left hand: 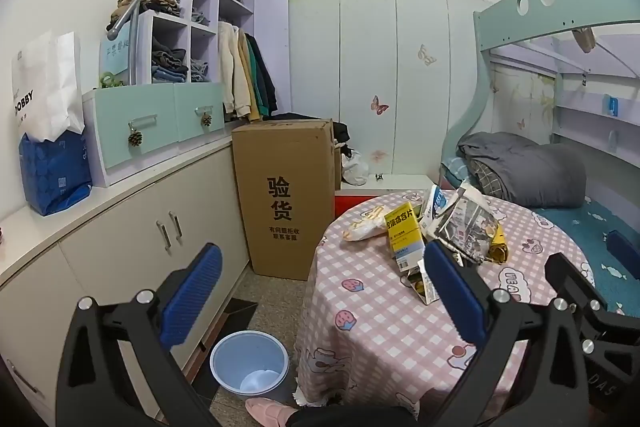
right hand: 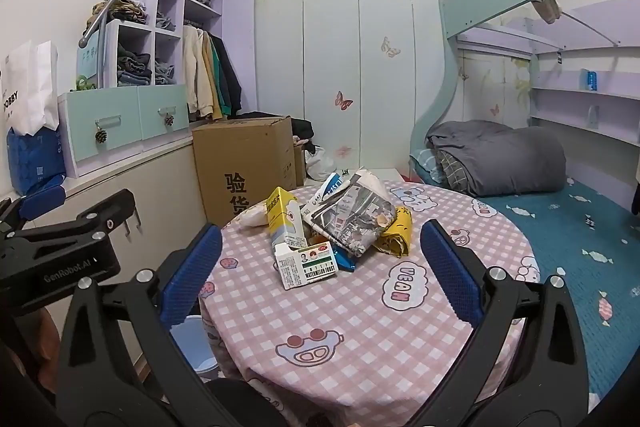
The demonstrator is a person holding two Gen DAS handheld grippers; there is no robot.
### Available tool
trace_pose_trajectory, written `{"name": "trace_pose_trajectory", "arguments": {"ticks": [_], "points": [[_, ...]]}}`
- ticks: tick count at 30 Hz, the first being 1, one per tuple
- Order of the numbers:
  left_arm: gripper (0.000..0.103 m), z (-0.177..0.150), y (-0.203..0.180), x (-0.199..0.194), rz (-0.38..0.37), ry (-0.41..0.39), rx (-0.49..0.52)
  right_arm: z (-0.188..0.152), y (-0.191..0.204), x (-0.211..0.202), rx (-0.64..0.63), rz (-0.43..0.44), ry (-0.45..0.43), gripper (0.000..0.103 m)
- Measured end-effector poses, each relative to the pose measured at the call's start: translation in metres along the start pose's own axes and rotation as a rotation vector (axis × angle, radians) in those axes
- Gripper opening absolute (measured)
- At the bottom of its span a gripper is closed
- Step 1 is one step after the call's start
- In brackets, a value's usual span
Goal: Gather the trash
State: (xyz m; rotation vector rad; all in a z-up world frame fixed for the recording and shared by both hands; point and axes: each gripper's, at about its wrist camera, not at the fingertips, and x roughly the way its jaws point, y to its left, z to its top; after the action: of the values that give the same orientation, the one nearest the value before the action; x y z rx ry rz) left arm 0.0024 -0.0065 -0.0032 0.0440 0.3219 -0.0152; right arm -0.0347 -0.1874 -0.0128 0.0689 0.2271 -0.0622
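Observation:
A pile of trash lies on the round table's pink checked cloth (right hand: 360, 327): a yellow carton (right hand: 282, 223), a white medicine box (right hand: 308, 265), crumpled newspaper (right hand: 352, 219), a yellow wrapper (right hand: 398, 233) and a pale plastic bag (right hand: 252, 215). My right gripper (right hand: 322, 267) is open and held short of the pile, nothing between its fingers. My left gripper (left hand: 320, 291) is open too, left of the table, above the floor. A light blue bin (left hand: 250, 363) stands on the floor by the table's left side. The yellow carton (left hand: 404, 231) and newspaper (left hand: 464, 227) sit beyond the right finger.
A tall cardboard box (left hand: 284, 195) stands behind the bin, and low cabinets (left hand: 120, 251) run along the left wall. A bunk bed with a grey quilt (right hand: 496, 155) borders the table on the right. A person's pink slipper (left hand: 266, 409) is beside the bin.

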Motion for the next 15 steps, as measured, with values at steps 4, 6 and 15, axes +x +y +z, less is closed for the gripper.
{"name": "trace_pose_trajectory", "arguments": {"ticks": [4, 6, 15], "points": [[0.099, -0.0005, 0.0001, 0.0017, -0.003, 0.005, -0.003, -0.0033, 0.0008, 0.0029, -0.001, 0.001, 0.003, 0.097], [0.099, -0.001, 0.0001, 0.0019, -0.003, 0.004, -0.002, -0.0024, 0.0001, 0.002, 0.0, 0.0, 0.002, 0.097], [0.099, -0.0013, 0.0, 0.0022, -0.004, 0.006, -0.001, -0.0041, 0.0022, 0.0038, 0.0, 0.002, 0.006, 0.097]]}}
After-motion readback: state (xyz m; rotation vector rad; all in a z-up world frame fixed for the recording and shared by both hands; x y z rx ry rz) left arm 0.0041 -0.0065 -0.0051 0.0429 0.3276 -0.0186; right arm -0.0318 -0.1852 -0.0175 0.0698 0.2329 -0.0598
